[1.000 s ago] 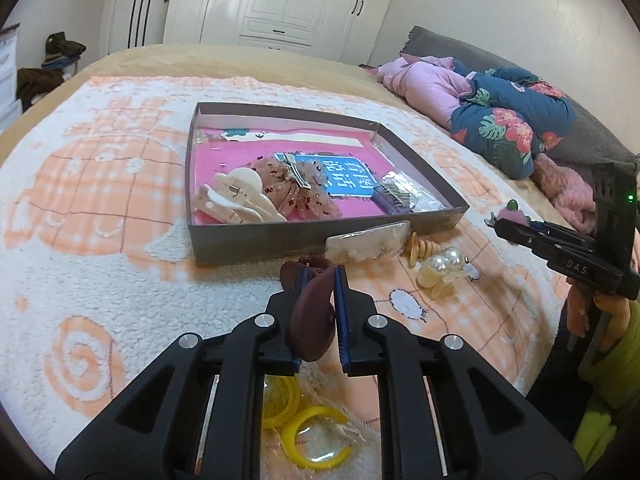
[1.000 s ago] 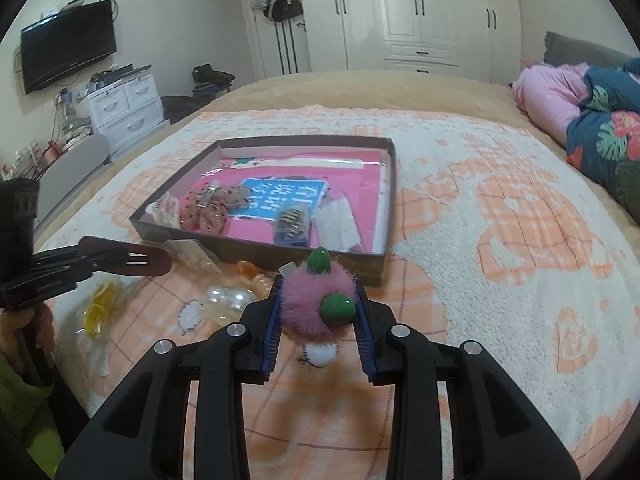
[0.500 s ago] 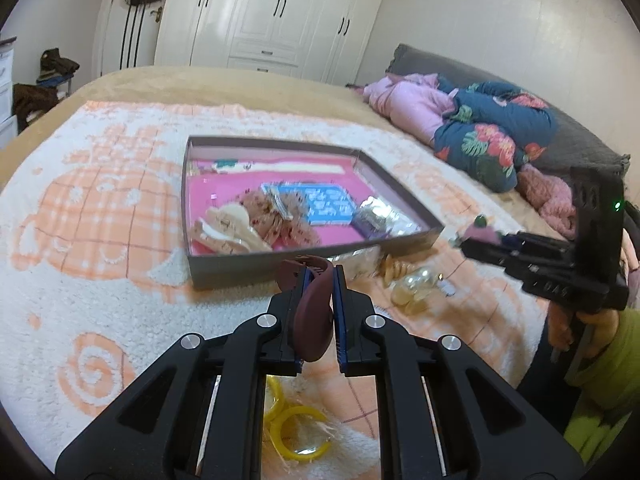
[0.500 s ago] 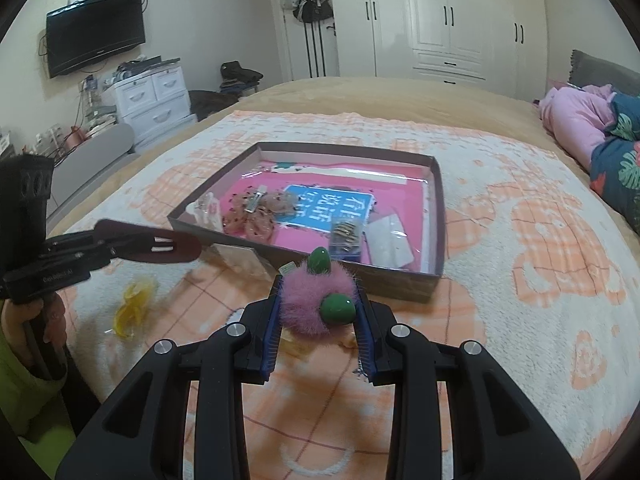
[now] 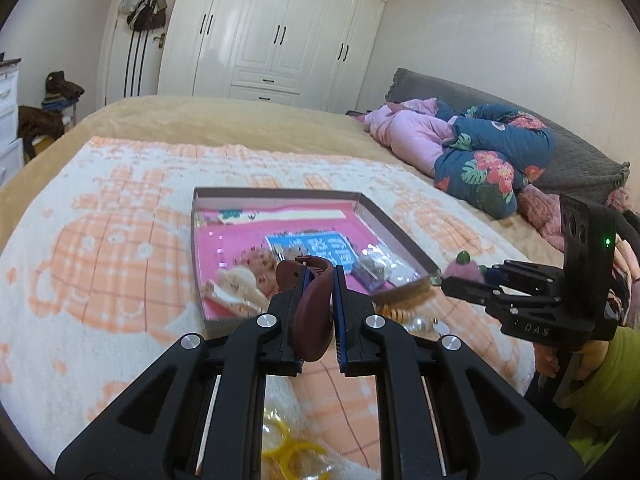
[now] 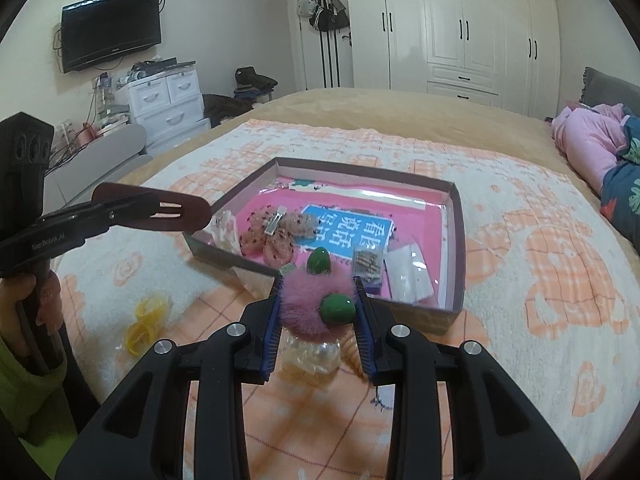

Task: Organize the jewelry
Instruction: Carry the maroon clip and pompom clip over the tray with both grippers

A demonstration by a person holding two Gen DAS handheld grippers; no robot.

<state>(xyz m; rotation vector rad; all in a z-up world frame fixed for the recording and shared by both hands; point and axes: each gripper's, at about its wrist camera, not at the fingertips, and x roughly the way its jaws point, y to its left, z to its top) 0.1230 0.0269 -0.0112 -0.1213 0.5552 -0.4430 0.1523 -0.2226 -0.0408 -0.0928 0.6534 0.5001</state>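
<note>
On the bed, over the orange-and-white blanket point(image 6: 520, 220), both grippers are hovering just short of the shallow box point(image 6: 458, 216) with the pink lining. Left gripper point(image 5: 318, 312) is clamping nearly fully closed on a dark maroon hair clip point(image 5: 310, 320), blue pads pressing its 2 flat sides; clip is sitting edge-on in the left wrist view and showing its long flat face in the right wrist view point(image 6: 160, 210), sticking out past the fingertips toward the box's near-left corner. Right gripper point(image 6: 318, 304) is sitting partly open around a pink fluffy pompom piece with 2 green beads point(image 6: 316, 300), pads squeezing the fur on both sides; from the left wrist view it is sitting point(image 5: 466, 270) just off the box's right corner. Inside the box: a blue card with white characters point(image 6: 352, 230), a speckled peach bow with a metal clip point(image 6: 276, 228), a cream claw clip point(image 6: 224, 228) at the near-left wall, small clear packets point(image 6: 408, 276) at the near-right. On the blanket, in front of the box: a pearly piece point(image 6: 312, 356) directly under the right gripper, yellow hoops in a clear bag point(image 6: 146, 318) near the left gripper, well apart from the box. Pink and blue floral bedding point(image 5: 472, 152) is piling up at the far right. A hand in a green sleeve point(image 6: 24, 364) is holding the left gripper's handle.
</note>
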